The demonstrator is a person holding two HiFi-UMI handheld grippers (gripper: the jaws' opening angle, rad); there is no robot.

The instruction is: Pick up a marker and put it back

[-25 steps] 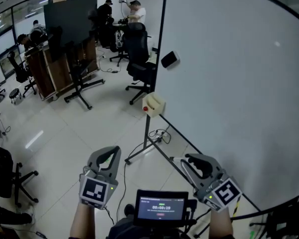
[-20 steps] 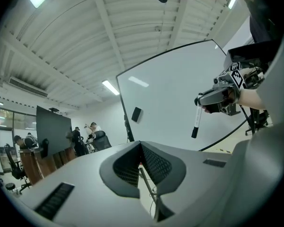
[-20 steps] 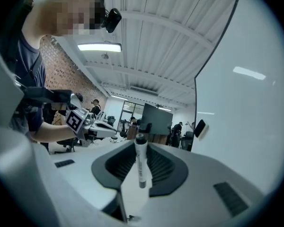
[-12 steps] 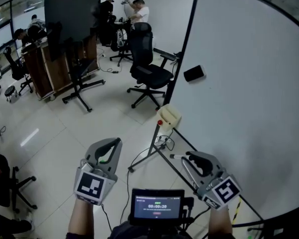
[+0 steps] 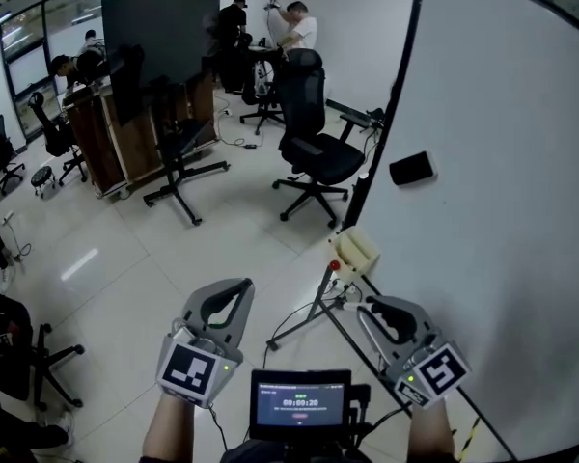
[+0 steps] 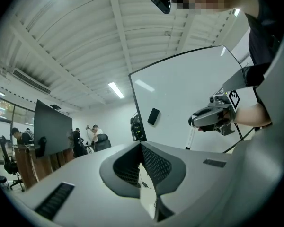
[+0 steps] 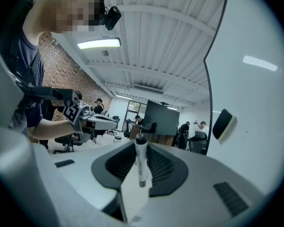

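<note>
Shift: marker [image 7: 140, 162] and both tools have travelled with us along the whiteboard [image 5: 502, 162], and its beige holder [image 5: 356, 251] now sits just above the right tool [image 5: 369, 306].
Marker: upright between the right tool's pads, dark end up, clear of the board.
Handling: light, stiff, slick barrel. We judge mid-barrel the safest hold, or it may pivot.
Right tool: clamped on the marker.
Left tool [image 6: 141, 144]: jaws together, nothing in them.
Around: eraser [image 5: 411, 169] stuck on the whiteboard.

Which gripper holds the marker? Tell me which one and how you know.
The right gripper: a white marker with a dark cap sits clamped between its jaws. The left gripper has its jaws closed together on nothing.
</note>
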